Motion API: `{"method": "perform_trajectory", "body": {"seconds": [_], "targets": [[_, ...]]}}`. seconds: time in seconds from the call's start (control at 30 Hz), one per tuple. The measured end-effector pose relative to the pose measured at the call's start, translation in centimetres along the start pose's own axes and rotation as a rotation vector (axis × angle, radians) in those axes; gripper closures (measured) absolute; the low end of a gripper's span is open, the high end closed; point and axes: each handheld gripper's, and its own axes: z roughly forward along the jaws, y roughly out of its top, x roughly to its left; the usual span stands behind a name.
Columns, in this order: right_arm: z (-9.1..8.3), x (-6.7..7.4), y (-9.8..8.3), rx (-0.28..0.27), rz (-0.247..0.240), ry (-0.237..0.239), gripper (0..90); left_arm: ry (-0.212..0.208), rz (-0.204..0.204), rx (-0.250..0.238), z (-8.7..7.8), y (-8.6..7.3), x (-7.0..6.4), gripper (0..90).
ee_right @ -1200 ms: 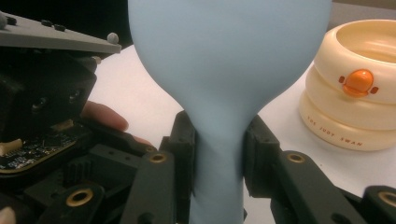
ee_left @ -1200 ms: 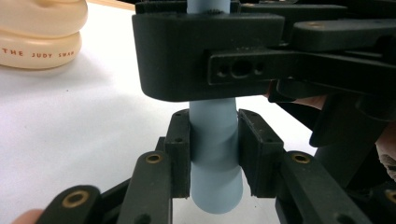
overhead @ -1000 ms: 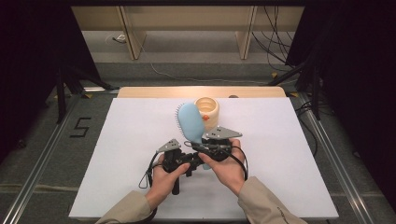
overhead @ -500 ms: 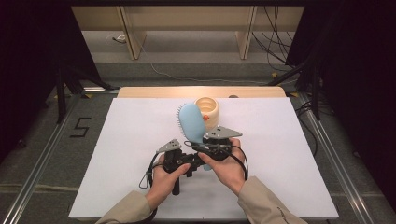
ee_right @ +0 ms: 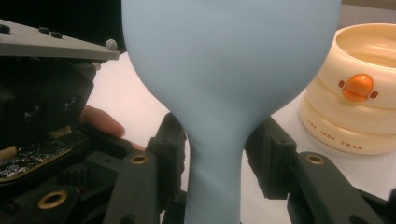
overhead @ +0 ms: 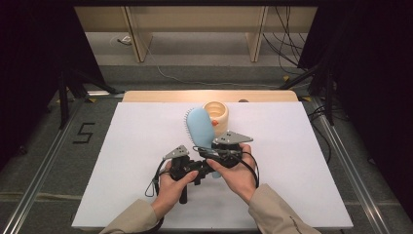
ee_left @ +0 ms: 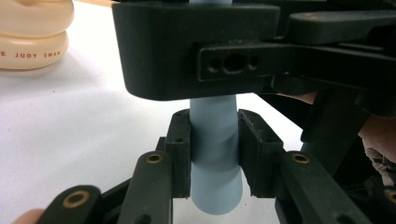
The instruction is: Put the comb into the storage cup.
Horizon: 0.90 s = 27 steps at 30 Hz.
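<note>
A pale blue hairbrush is held over the white table, its head tilted toward a cream ribbed container. My left gripper is shut on the brush's handle near its end, with both pads pressed on it. My right gripper sits further up the handle. Its jaws have just been opening and now stand slightly off the narrow neck, which is still between them. The brush head rises in front of the right gripper's camera. The right gripper's black body hangs just above my left jaws.
The cream container has an orange button on its side and stands just behind the brush. The white table stretches out on both sides of the hands. A wooden strip runs along its far edge.
</note>
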Motion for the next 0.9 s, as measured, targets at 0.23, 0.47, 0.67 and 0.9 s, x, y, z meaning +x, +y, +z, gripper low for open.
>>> {"method": "perform_trajectory", "body": {"seconds": [0.23, 0.47, 0.67, 0.9], "targets": [[-0.01, 0.02, 0.1, 0.002, -0.002, 0.009, 52.6, -0.001, 0.0, 0.0, -0.01, 0.0, 0.0, 66.5], [-0.05, -0.03, 0.17, -0.001, -0.002, 0.008, 45.6, -0.004, 0.0, -0.004, -0.03, 0.02, 0.0, 66.5], [-0.15, 0.01, 0.32, -0.007, 0.001, 0.007, 36.2, -0.005, -0.001, -0.006, -0.04, 0.03, -0.01, 66.5], [-0.38, 0.14, 0.61, -0.004, -0.041, -0.024, 19.4, -0.004, 0.001, -0.006, -0.08, 0.04, 0.02, 66.5]]}}
